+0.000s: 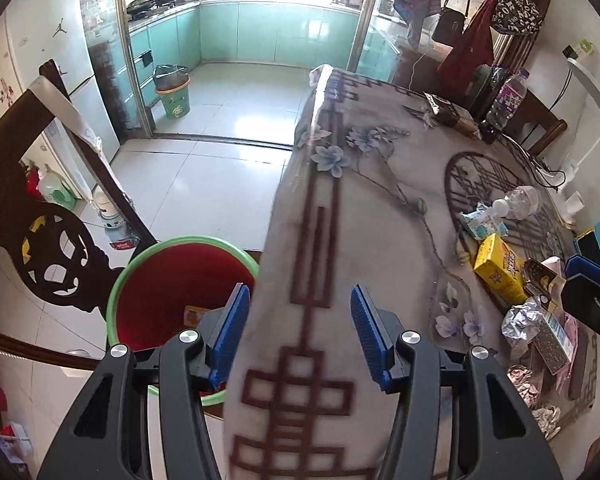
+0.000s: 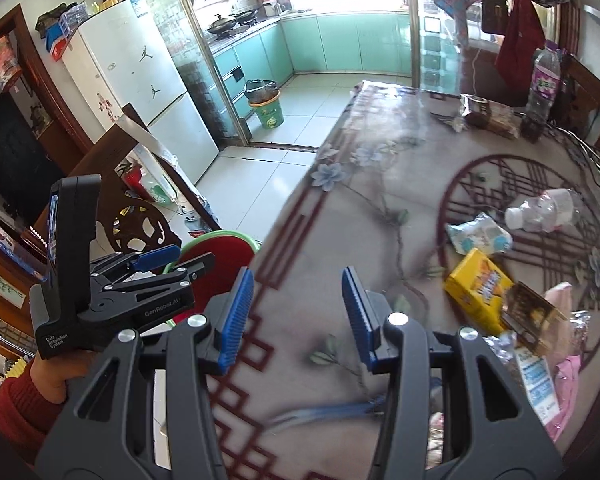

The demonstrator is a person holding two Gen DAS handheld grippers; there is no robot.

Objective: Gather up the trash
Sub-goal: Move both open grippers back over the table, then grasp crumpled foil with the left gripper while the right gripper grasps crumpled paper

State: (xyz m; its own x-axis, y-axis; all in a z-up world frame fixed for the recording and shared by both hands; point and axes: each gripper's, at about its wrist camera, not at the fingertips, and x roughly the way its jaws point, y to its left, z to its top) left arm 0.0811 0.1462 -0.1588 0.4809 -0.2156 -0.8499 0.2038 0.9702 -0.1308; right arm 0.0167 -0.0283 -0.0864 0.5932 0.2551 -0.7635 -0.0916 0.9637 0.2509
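Both grippers, left (image 1: 300, 332) and right (image 2: 298, 316), gape wide, holding nothing; red bin (image 1: 172, 284) at ten o'clock, yellow box (image 2: 478, 290) at two.

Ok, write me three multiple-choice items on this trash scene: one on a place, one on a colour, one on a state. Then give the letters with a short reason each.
1. Where does the red bin stand?
A. on the table
B. on the floor beside the table edge
C. inside the kitchen

2. What colour is the box lying among the trash on the table?
A. yellow
B. purple
C. white

3. How do the jaws of the left gripper stand?
A. shut on a bottle
B. shut on nothing
C. open, holding nothing

Answers:
1 B, its green rim shows below the table edge in both views.
2 A, the carton next to the crushed clear bottle is yellow.
3 C, the blue pads are apart with only tablecloth seen between them.
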